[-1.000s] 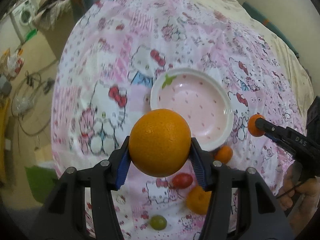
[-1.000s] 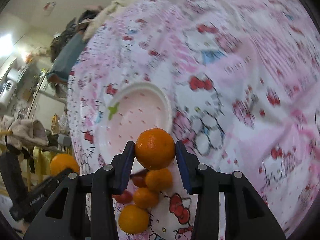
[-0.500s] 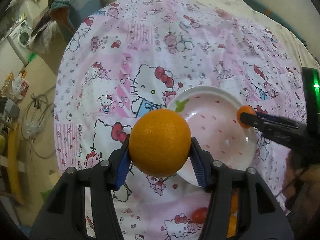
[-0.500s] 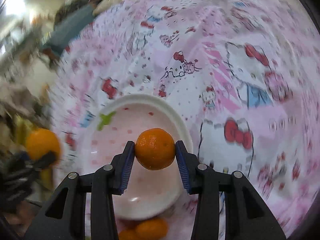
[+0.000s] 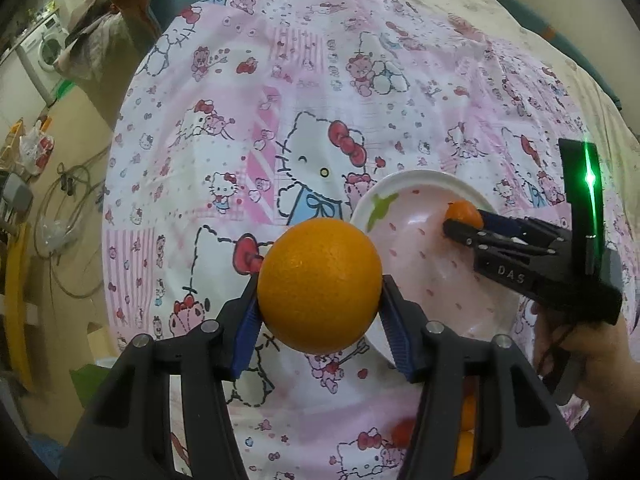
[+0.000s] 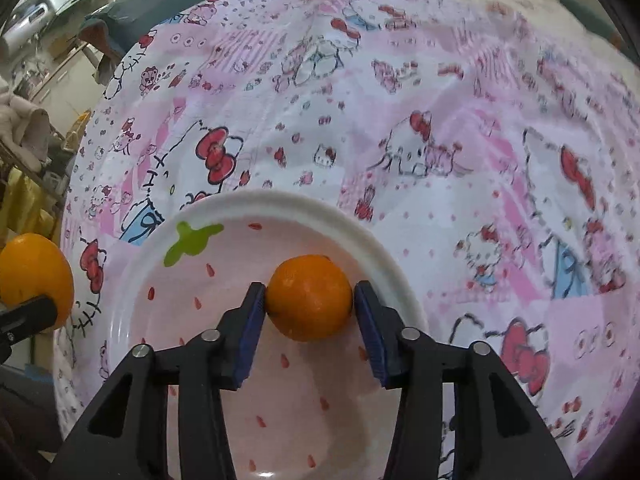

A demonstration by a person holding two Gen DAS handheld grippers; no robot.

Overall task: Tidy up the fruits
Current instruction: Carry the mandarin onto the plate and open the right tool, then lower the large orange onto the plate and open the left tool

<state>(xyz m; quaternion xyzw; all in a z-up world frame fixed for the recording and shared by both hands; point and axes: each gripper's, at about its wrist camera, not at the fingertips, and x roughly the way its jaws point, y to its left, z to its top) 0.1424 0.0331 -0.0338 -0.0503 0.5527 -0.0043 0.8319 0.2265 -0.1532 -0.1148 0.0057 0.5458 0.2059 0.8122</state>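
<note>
My left gripper is shut on a large orange and holds it above the cloth, just left of a pink strawberry-pattern plate. My right gripper is shut on a small tangerine and holds it low over the plate, near its far rim. In the left wrist view the right gripper reaches in from the right with the tangerine. In the right wrist view the large orange shows at the left edge.
A pink cartoon-cat cloth covers the round table. Several loose fruits, orange and red, lie near the front edge, partly hidden behind my left gripper. Room clutter and a washing machine lie beyond the table's left side.
My right gripper has carried the tangerine from beside the loose fruits to low over the plate. My left gripper, still holding the orange, has shifted left, so the plate now lies to its right.
</note>
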